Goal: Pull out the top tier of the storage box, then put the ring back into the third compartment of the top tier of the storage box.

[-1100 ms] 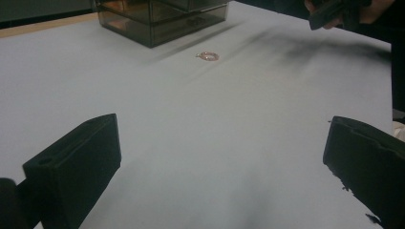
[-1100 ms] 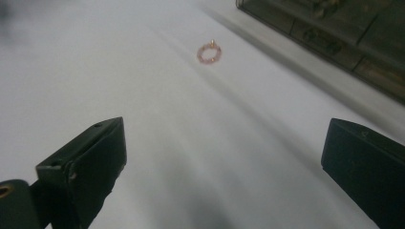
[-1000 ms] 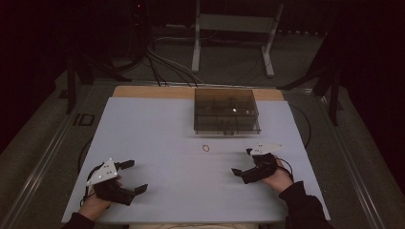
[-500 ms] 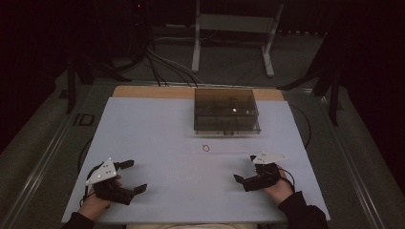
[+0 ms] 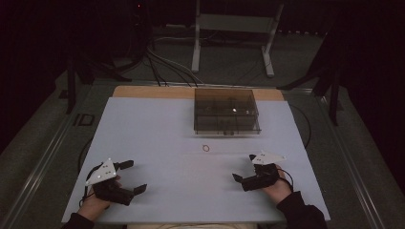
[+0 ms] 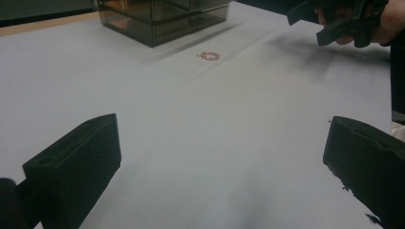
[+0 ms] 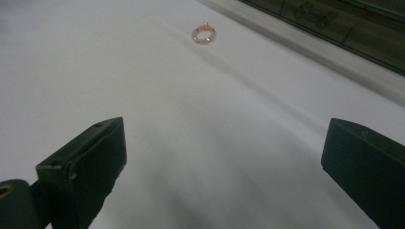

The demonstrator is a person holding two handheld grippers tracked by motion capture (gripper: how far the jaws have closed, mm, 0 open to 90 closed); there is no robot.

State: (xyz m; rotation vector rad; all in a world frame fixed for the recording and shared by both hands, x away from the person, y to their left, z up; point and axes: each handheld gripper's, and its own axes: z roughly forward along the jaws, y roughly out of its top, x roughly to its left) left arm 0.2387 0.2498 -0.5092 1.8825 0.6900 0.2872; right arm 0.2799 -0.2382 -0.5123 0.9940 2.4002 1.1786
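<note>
A small pink bead ring (image 5: 206, 148) lies flat on the white table sheet (image 5: 157, 129), just in front of a smoky see-through drawer box (image 5: 227, 112). My left gripper (image 5: 135, 176) rests near the front left edge, open, with nothing between its jaws. My right gripper (image 5: 243, 167) rests near the front right, also open and empty. In the left gripper view, the ring (image 6: 208, 56) lies far ahead of the left gripper (image 6: 224, 157), with the box (image 6: 162, 19) behind it. In the right gripper view, the ring (image 7: 204, 34) lies ahead and left of centre of the right gripper (image 7: 224, 162).
The box (image 7: 344, 28) stands at the table's far middle. A bare wood strip (image 5: 153, 92) runs along the far edge. Beyond it, cables (image 5: 162, 62) and a metal stand (image 5: 229, 28) sit on the dark floor. The other hand's gripper (image 6: 334, 19) shows at top right of the left gripper view.
My right gripper has drawn back a little toward the front edge of the table. The left gripper and the ring have stayed put.
</note>
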